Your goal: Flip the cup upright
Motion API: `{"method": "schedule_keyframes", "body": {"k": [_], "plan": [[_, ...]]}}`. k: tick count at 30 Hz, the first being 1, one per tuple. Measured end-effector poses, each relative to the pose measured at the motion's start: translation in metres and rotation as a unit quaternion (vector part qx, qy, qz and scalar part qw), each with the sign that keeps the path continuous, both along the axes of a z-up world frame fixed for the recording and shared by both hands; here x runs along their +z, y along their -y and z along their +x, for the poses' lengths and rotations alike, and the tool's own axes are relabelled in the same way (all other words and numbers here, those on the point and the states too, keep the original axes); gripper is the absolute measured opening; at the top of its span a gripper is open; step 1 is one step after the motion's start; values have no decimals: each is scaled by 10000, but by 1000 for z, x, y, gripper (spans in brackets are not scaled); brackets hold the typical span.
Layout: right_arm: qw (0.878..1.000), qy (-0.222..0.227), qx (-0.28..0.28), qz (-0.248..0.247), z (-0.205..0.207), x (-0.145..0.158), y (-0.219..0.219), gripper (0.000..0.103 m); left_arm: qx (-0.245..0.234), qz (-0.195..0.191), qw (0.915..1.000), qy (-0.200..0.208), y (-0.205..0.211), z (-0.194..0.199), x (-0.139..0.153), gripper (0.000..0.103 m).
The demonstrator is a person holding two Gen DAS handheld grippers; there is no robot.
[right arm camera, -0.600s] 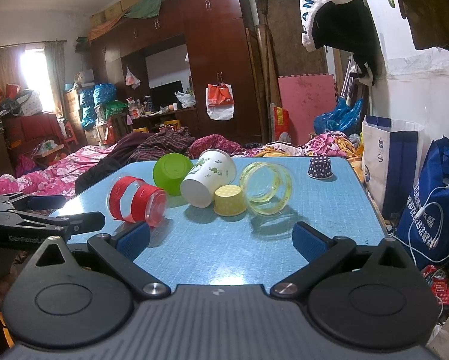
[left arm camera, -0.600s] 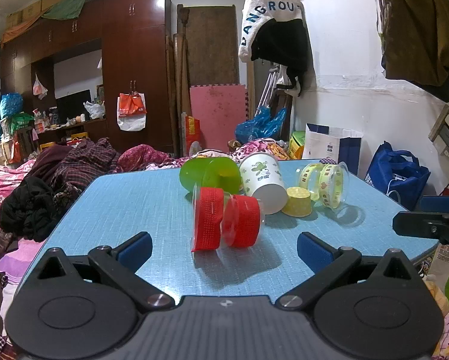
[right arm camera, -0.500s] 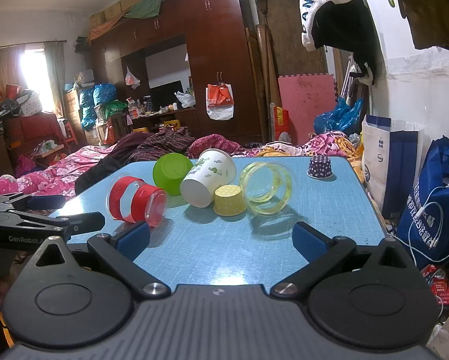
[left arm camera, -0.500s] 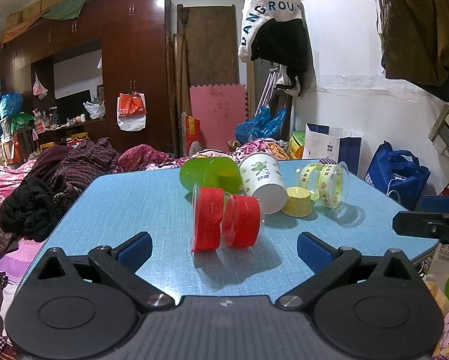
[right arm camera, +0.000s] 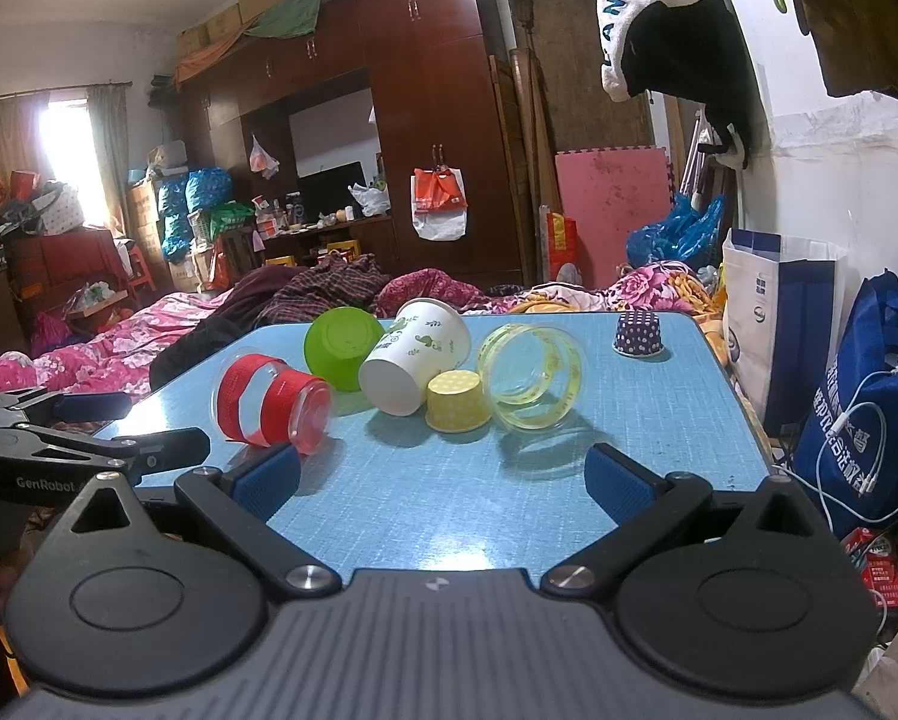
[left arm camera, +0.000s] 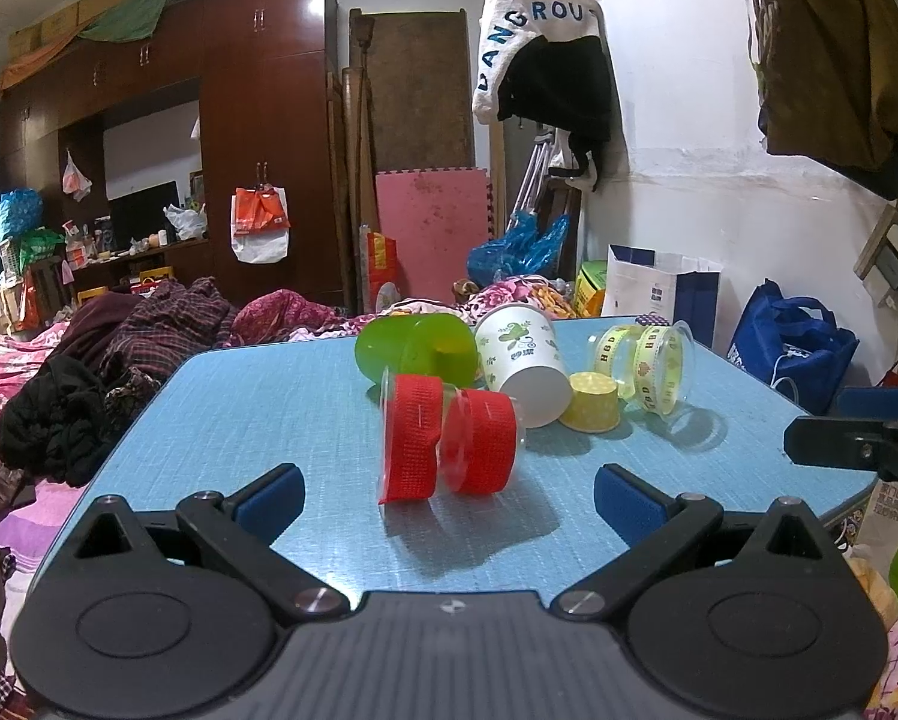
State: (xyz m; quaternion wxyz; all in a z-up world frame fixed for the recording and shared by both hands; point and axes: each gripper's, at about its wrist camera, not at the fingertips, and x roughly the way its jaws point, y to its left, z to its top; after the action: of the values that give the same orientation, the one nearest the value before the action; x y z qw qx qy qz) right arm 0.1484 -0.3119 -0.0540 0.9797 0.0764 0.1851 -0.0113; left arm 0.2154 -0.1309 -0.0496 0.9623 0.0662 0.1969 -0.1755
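Note:
Several cups lie on the blue table (left arm camera: 257, 414). A clear cup with red bands (left arm camera: 449, 438) lies on its side straight ahead of my left gripper (left arm camera: 446, 495), which is open and empty. Behind it lie a green cup (left arm camera: 416, 348), a white printed paper cup (left arm camera: 523, 363) and a clear cup with yellow bands (left arm camera: 652, 366), all on their sides. A small yellow cup (left arm camera: 592, 402) stands upside down. My right gripper (right arm camera: 440, 474) is open and empty, near the table's front edge, with the same cups ahead: red-banded (right arm camera: 272, 402), white (right arm camera: 416, 354), yellow-banded (right arm camera: 529, 384).
A small dark dotted cup (right arm camera: 637, 333) stands upside down at the far right of the table. The left gripper's arm (right arm camera: 89, 450) shows at the left of the right wrist view. A bed with clothes (left arm camera: 89, 372) lies beyond; bags (right arm camera: 868, 396) stand right of the table.

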Motion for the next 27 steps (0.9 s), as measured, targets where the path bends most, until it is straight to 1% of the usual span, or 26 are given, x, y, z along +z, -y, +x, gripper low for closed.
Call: {"method": "schedule_keyframes", "body": {"k": [24, 27], "plan": [[10000, -22, 26, 26, 2, 0, 2, 102, -21, 23, 10000, 1, 0, 0, 0, 103], [10000, -50, 34, 52, 3, -2, 8, 102, -14, 9, 10000, -9, 0, 0, -1, 103]]}}
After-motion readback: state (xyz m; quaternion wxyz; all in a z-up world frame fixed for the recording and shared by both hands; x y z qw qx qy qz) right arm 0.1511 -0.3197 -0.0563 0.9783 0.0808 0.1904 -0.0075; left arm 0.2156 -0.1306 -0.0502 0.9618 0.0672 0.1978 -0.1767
